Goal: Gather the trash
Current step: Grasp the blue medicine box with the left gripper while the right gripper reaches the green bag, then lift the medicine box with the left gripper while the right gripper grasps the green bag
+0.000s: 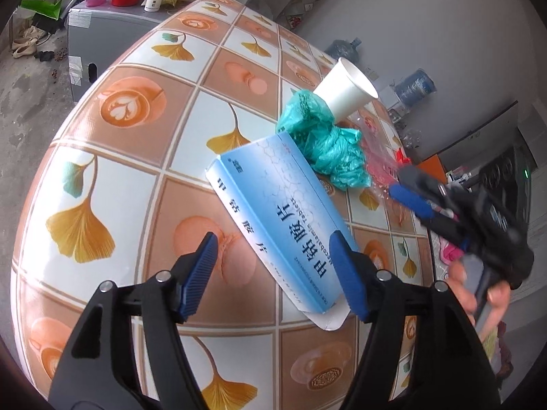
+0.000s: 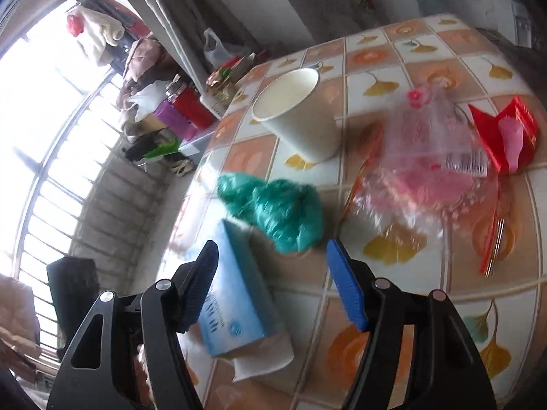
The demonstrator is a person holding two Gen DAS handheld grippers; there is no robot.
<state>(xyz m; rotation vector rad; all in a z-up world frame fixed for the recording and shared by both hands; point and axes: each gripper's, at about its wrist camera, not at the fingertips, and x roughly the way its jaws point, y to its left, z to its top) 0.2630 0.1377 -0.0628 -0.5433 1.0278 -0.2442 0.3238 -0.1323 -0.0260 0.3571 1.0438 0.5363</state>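
Observation:
A blue medicine box (image 1: 273,212) lies flat on the tiled tablecloth (image 1: 136,177). My left gripper (image 1: 273,239) is open astride its near end: the right pad sits at the box's edge, the left pad is clear of it. Beyond the box are a crumpled green plastic bag (image 1: 324,143) and a white paper cup (image 1: 345,92). My right gripper (image 2: 273,246) is open and empty, with the green bag (image 2: 283,215) just past its tips and the box (image 2: 236,300) under its left finger. The upright cup (image 2: 301,112), a clear pink bag (image 2: 420,171) and a red packet (image 2: 506,133) lie farther off. The right gripper (image 1: 407,184) shows blurred in the left wrist view.
The table edge (image 2: 191,205) drops off on the left, towards a barred window (image 2: 51,136). A grey cabinet (image 1: 112,30) with bottles and clutter stands beyond the table. Water jugs (image 1: 415,85) stand by the wall. A red-edged strip (image 2: 495,239) lies at the right.

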